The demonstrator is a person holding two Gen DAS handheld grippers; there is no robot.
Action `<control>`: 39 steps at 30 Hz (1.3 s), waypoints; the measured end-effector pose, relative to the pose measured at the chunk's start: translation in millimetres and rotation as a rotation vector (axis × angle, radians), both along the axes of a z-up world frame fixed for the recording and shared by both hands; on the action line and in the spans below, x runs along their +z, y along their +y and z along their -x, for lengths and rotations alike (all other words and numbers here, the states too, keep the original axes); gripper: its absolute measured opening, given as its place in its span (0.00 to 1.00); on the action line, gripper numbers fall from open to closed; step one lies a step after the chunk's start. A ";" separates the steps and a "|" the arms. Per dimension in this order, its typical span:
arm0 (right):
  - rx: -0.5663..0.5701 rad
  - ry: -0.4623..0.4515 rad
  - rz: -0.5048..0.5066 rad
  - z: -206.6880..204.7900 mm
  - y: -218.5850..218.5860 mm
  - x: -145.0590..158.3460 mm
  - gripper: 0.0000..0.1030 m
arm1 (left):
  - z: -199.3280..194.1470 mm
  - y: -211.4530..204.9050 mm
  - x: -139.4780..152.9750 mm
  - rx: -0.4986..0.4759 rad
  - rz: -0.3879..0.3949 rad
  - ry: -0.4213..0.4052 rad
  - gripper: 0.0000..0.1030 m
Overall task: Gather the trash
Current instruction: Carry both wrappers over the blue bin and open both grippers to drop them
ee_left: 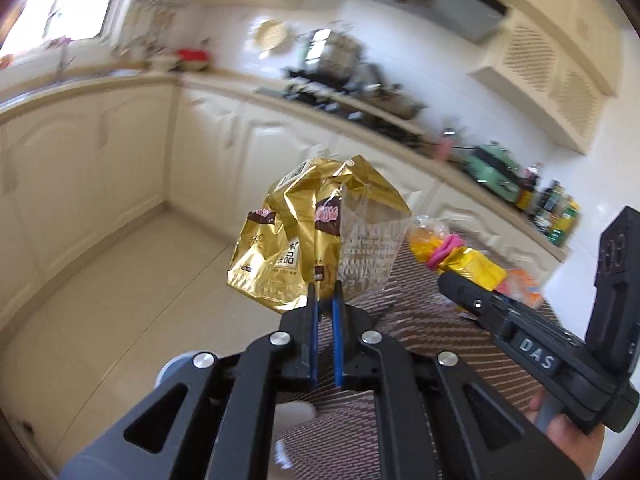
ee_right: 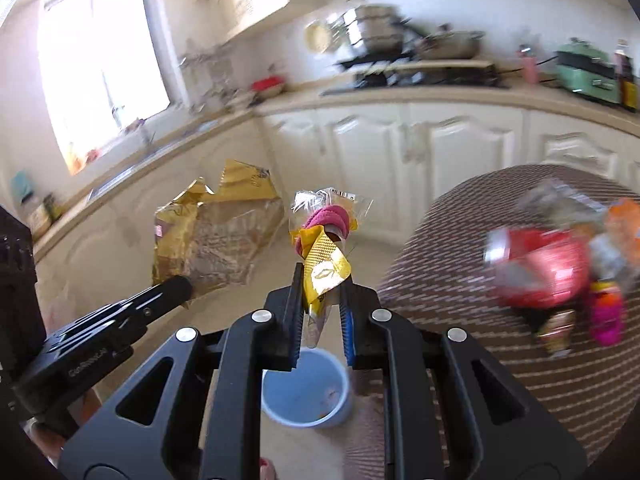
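My left gripper [ee_left: 325, 294] is shut on a crumpled gold snack bag [ee_left: 312, 240] and holds it in the air over the floor beside the round table [ee_left: 420, 320]. The bag also shows in the right wrist view [ee_right: 216, 240]. My right gripper [ee_right: 322, 284] is shut on a yellow wrapper with a pink band and clear film [ee_right: 326, 248], also seen from the left wrist [ee_left: 452, 256]. A blue bin [ee_right: 306, 388] stands on the floor right below the right gripper. More trash [ee_right: 552, 272], red, orange and pink, lies on the table [ee_right: 460, 360].
White kitchen cabinets [ee_right: 420, 152] and a counter with a stove, pots [ee_right: 400, 40], bottles and a green appliance [ee_right: 588, 68] run along the far walls. A bright window [ee_right: 100, 60] is at the left. The tiled floor [ee_left: 120, 300] lies between table and cabinets.
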State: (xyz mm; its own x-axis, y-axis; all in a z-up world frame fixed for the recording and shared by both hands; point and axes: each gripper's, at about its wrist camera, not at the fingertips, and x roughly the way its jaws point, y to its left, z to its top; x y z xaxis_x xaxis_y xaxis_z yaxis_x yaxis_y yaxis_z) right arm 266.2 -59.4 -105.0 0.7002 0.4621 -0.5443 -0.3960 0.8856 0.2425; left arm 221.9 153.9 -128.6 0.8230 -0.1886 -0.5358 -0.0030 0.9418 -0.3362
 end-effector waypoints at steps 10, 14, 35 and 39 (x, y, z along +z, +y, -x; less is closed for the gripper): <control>0.122 0.216 0.115 -43.1 92.4 -113.4 0.16 | -35.3 86.0 -125.1 0.143 0.079 0.277 0.05; 0.135 0.286 0.155 -62.1 111.9 -155.9 0.16 | -53.3 98.7 -168.3 0.156 0.084 0.366 0.06; 0.115 0.432 0.259 -99.3 146.6 -253.5 0.16 | -119.1 120.8 -284.1 0.127 0.142 0.606 0.28; 0.131 0.455 0.257 -101.3 159.9 -260.6 0.16 | -111.6 130.1 -287.7 0.177 0.134 0.611 0.29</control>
State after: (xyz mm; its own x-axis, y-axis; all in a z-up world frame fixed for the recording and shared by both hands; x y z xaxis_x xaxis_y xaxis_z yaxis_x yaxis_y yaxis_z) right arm 367.6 100.6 -365.6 0.3122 0.3416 -0.8865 -0.4129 0.8892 0.1973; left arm 333.5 284.0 -416.3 0.4023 -0.1756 -0.8985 -0.3826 0.8594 -0.3393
